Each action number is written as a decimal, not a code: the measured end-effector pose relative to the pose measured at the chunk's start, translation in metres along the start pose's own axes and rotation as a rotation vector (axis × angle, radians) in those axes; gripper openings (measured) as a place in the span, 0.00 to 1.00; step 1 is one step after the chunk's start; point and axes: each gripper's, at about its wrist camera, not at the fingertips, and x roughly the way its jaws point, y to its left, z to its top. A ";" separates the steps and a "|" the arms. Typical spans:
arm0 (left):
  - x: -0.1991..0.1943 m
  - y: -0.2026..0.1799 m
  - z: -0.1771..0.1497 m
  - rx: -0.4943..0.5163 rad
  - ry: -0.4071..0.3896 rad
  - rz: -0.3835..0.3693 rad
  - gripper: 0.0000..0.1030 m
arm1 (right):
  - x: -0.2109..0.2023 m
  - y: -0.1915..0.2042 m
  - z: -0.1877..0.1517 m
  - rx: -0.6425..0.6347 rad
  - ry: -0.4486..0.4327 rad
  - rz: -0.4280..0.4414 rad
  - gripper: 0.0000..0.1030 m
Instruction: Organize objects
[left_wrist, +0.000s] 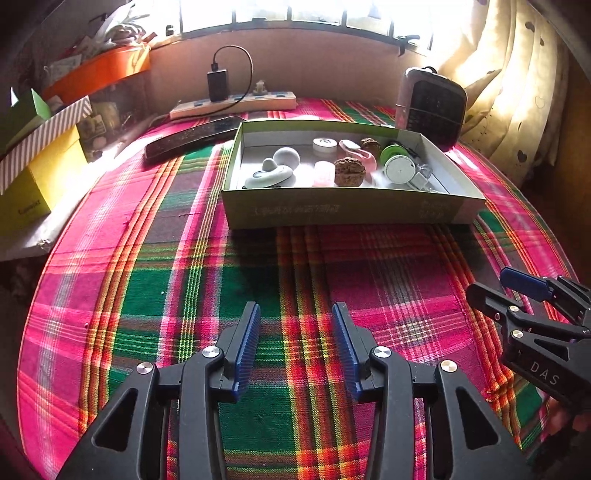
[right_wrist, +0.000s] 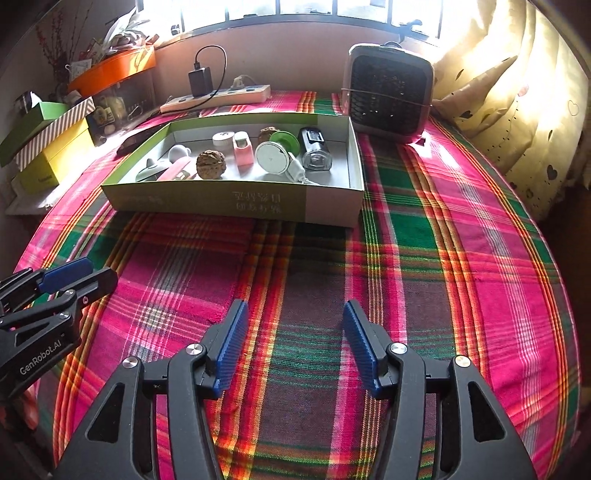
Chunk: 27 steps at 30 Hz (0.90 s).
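The left hand-held gripper (left_wrist: 295, 347) and the right hand-held gripper (right_wrist: 293, 345) both hover over bare plaid cloth (left_wrist: 184, 280) on the table, jaws apart with nothing between them. Well ahead of both sits the open cardboard box (right_wrist: 325, 206) — a walnut (right_wrist: 211, 164), a white round disc (right_wrist: 272, 158), a pink case (right_wrist: 242, 149) and what looks like a clear-ended dark cylinder (right_wrist: 314, 147) lie inside it.
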 end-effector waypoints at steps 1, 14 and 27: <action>0.000 -0.001 0.000 0.005 0.001 0.003 0.39 | 0.000 -0.001 0.000 0.002 0.001 -0.003 0.57; 0.001 -0.006 0.000 0.032 0.005 0.009 0.47 | 0.003 -0.005 0.001 0.023 0.011 -0.017 0.69; 0.001 -0.007 0.000 0.032 0.005 0.008 0.47 | 0.004 -0.006 0.001 0.025 0.013 -0.020 0.71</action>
